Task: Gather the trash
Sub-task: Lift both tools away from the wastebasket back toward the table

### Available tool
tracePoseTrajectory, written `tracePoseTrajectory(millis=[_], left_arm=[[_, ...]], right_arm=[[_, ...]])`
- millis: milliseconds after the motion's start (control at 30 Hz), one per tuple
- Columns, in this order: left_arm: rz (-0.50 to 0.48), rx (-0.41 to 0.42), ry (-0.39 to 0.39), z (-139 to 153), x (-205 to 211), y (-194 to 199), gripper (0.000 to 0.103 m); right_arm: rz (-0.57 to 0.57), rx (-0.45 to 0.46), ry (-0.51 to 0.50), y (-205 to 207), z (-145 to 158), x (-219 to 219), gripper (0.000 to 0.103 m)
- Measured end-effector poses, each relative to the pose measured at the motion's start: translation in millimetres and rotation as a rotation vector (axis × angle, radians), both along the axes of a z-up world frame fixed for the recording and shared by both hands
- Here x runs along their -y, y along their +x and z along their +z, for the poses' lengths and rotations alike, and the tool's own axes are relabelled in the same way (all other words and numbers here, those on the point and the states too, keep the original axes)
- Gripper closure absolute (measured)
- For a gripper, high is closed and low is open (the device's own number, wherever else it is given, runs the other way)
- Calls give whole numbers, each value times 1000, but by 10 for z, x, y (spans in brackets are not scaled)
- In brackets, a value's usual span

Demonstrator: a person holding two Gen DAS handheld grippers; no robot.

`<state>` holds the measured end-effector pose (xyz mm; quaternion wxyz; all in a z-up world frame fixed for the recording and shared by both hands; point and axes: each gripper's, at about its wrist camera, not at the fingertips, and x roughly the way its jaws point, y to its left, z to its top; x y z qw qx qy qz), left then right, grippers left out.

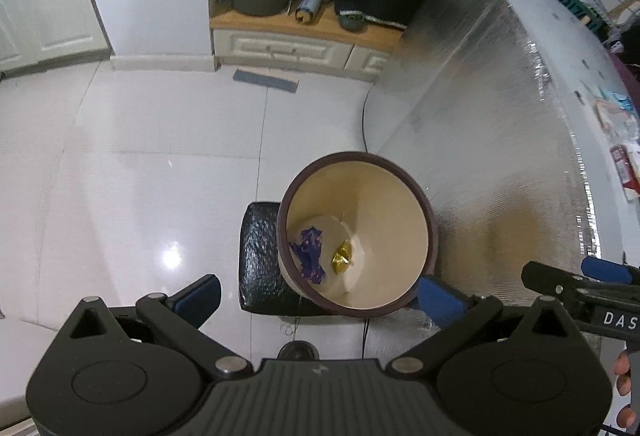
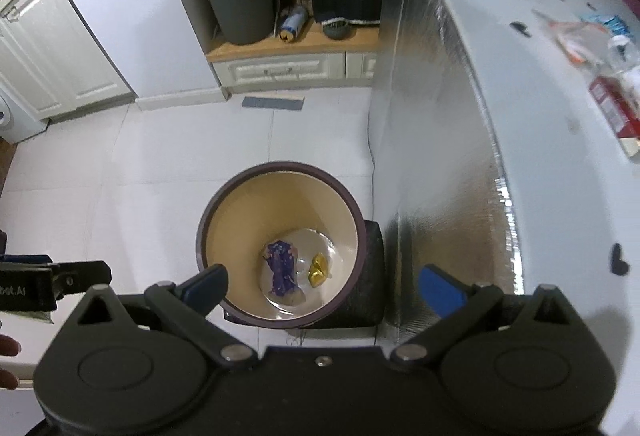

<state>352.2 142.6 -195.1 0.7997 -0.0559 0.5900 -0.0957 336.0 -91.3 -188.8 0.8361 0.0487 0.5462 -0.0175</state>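
1. Table (image 2: 540, 84), white-topped with a silvery foil side, fills the right of both views; more litter lies on it near the far right edge, a red packet (image 2: 610, 108) and some clear plastic wrappers (image 2: 580, 40), which looks like what is left to gather.

2. Bin (image 2: 280, 172), a tall round one with a dark rim and cream inside, stands on a black textured pad (image 2: 370, 296) on the tiled floor, close against the table's side. That spot probably lets scraps be carried off the tabletop and dropped straight in.

3. The right gripper (image 2: 324, 286) hangs above the bin's mouth with its blue-padded jaws spread wide and nothing between them, a pose that fits a piece just let go.

4. The left gripper (image 1: 320, 296) hovers over the near rim, likewise wide apart and empty.

5. On the bin's pale bottom lie two pieces of trash, a crumpled purple wrapper (image 2: 282, 268) and, beside it, a small gold foil wrapper (image 2: 318, 270), shiny and creased.
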Motion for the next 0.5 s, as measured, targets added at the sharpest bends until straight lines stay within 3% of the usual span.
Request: tracePoseTrajectory(millis=[500], left_arm=[[5, 204, -39, 791, 275, -620, 0]], right_arm=[[-21, 241, -29, -764, 914, 381, 0]])
